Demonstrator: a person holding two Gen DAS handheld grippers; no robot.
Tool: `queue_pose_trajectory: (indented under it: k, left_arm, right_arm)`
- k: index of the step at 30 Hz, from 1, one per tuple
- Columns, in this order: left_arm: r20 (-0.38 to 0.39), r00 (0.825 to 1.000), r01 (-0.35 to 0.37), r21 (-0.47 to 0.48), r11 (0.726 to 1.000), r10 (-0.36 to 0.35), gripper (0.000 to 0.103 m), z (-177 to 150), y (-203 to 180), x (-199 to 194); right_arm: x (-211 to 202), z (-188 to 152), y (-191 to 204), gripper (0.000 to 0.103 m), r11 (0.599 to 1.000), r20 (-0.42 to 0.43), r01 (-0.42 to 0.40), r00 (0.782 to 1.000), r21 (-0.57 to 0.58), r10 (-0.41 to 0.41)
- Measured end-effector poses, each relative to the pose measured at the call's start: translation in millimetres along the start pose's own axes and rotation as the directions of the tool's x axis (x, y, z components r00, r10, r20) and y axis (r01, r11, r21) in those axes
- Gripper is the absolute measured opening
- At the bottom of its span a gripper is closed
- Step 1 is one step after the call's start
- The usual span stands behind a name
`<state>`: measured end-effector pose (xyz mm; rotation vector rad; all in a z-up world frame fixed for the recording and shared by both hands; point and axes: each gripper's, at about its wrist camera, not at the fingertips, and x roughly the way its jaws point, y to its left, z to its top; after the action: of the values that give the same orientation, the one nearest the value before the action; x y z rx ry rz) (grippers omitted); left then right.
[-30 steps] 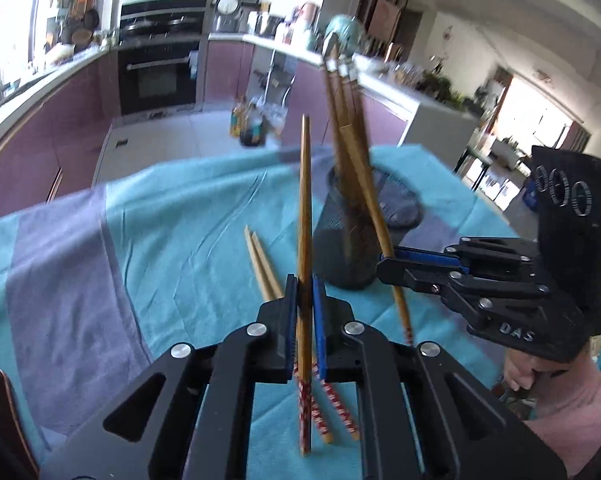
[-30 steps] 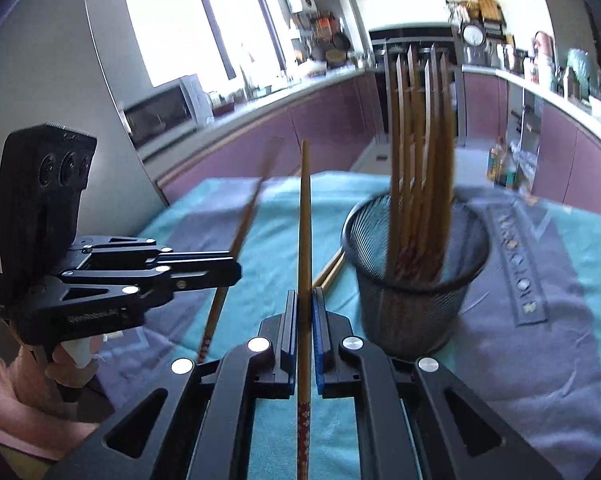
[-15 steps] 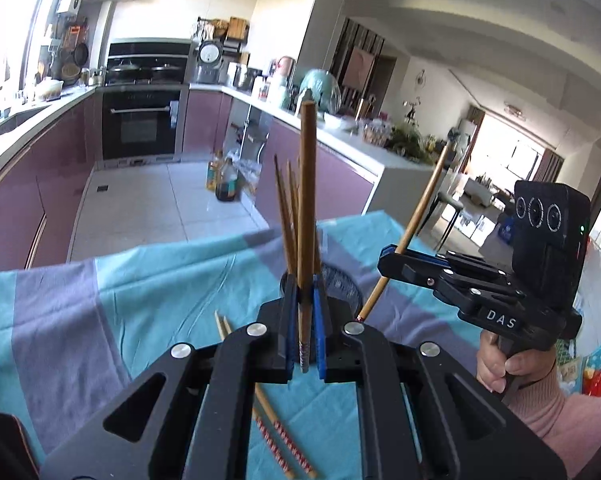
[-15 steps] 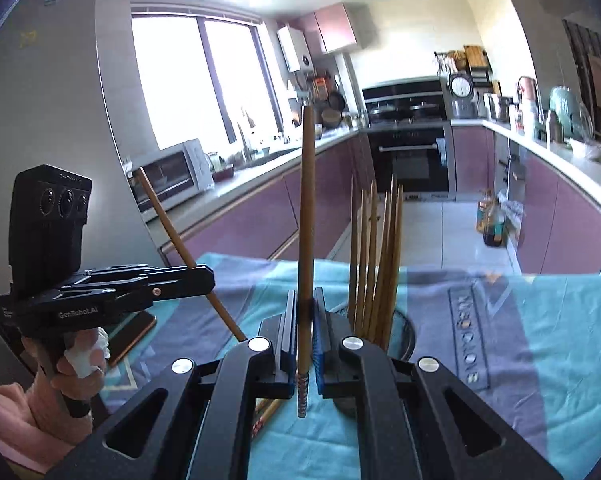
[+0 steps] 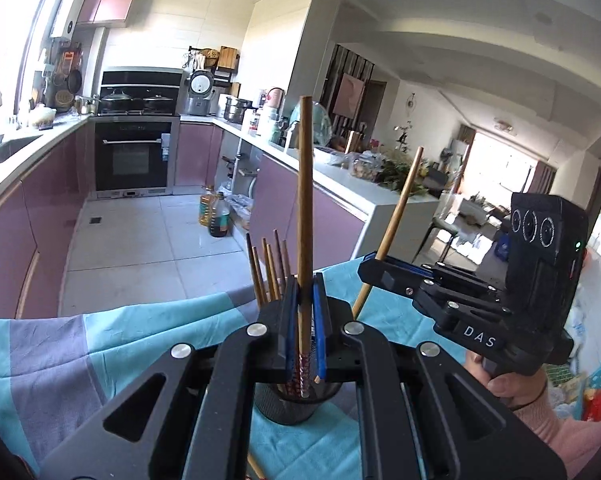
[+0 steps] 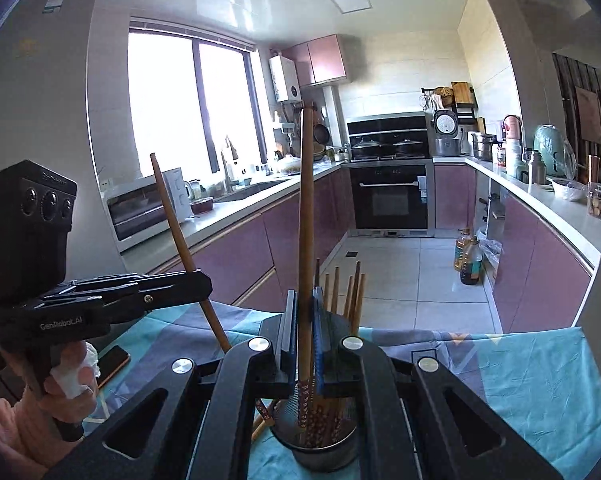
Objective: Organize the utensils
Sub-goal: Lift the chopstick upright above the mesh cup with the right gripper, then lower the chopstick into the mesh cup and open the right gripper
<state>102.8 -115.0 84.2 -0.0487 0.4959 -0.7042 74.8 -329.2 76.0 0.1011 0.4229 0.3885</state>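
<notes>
Left hand-held gripper (image 5: pixel 303 334) clamped on one chopstick (image 5: pixel 303 216) — long axis upright, patterned lower end hanging just over the mesh cup (image 5: pixel 296 404). Right hand-held gripper (image 6: pixel 303 338) likewise clamped on a second chopstick (image 6: pixel 305 220), also upright, its tip above the same cup, which stands on the table with the teal cloth (image 6: pixel 540 380). Both poised directly over the opening, among the sticks already standing inside. Probably next — straight down, then release. Neither side clearly nearer. Loose chopsticks lying beside the cup.
</notes>
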Motion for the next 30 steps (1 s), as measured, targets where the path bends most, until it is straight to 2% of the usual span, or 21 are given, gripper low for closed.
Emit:
queue_pose_trajectory:
  k: [7,11,16,24,26,30]
  left_arm:
    - [-0.128,0.991,-0.025,0.040,0.999,0.030,0.008,-14,-11,32]
    - [-0.206,0.977,-0.038,0.057,0.998,0.049,0.008,-26,-8,49]
    - [-0.272,0.961,-0.028,0.045,0.999,0.039,0.008,-35,1,67]
    - [-0.337,0.941,-0.037,0.018,0.999,0.041,0.008,-38,18,101]
    - [-0.345,0.938,-0.050,0.001,0.999,0.047,0.012,-39,24,108]
    - [-0.326,0.944,-0.058,-0.014,0.998,0.051,0.024,-39,31,107]
  right_arm:
    - [25,-14,-7,0.006,1.000,-0.101,0.010,0.995,0.001,-0.010]
    - [38,-22,-6,0.006,1.000,-0.172,0.009,0.985,-0.002,-0.009]
    - [59,-33,-9,0.006,1.000,-0.239,0.016,0.971,0.004,-0.015]
    - [73,-42,-16,0.006,0.998,-0.259,0.038,0.966,0.051,-0.024]
    - [74,-42,-17,0.008,0.997,-0.257,0.044,0.966,0.058,-0.027]
    - [70,-42,-18,0.009,0.997,-0.243,0.047,0.969,0.061,-0.031]
